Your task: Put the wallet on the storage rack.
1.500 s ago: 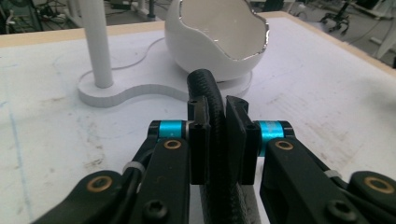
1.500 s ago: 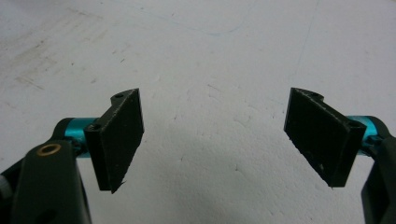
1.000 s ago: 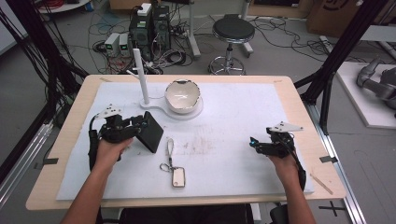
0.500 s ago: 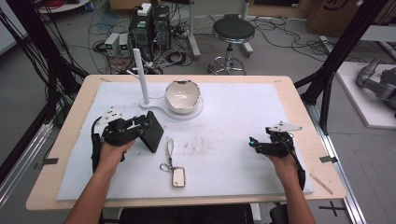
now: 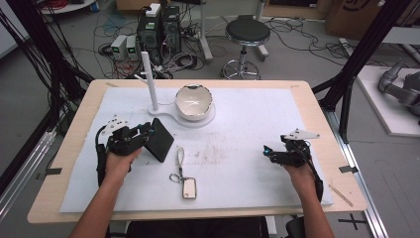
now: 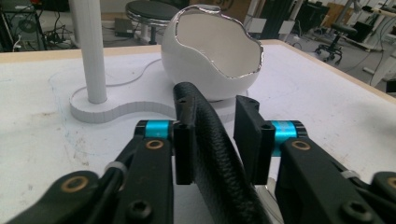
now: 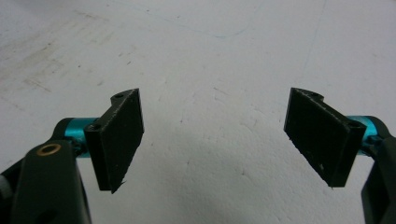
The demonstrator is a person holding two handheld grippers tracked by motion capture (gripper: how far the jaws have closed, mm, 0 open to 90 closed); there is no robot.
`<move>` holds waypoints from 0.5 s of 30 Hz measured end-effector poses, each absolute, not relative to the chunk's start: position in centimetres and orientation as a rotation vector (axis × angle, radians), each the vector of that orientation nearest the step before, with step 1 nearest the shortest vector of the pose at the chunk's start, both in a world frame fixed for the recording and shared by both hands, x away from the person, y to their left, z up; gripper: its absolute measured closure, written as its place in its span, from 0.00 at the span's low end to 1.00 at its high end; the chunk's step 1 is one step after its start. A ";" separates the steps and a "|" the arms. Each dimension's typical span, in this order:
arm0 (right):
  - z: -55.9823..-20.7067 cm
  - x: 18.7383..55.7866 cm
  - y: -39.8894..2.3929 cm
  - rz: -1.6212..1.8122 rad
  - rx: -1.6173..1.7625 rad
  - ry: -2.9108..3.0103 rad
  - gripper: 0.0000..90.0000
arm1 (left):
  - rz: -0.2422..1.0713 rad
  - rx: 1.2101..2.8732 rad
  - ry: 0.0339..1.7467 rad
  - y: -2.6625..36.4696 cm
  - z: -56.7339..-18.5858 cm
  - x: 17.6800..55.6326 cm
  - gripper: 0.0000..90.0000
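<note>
Seen from the high view, the left tool stands at the tabletop's left with a black wallet propped on edge between its jaws, which have just been closing. A key ring with a fob lies just right of the wallet. The right tool rests well apart on the white mat.

From the left gripper view, the wallet's curved leather spine sits between the pads; the left one touches it, and whether the right one does I cannot tell. An egg-shaped bowl and white post stand beyond.

From the right gripper view, the jaws gape wide, released, over bare mat.
</note>
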State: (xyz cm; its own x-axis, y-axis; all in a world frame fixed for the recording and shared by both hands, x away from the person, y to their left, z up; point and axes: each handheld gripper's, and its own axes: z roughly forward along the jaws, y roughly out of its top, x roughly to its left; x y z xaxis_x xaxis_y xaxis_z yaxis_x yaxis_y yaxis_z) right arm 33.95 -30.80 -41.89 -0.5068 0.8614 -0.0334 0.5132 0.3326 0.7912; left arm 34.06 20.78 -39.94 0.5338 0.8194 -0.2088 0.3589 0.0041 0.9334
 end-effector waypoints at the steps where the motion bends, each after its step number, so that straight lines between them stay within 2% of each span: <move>1: -41.9 34.0 -30.8 1.032 1.207 2.151 0.22 | 0.493 1.595 1.030 20.7 -39.9 34.1 0.77; 8: -41.8 34.6 -29.3 1.084 1.176 2.196 0.22 | 0.546 1.633 1.029 19.9 -39.4 34.1 0.84; 15: -41.8 35.4 -26.6 1.171 1.121 2.267 0.22 | 0.507 1.624 1.005 19.8 -39.4 34.1 0.89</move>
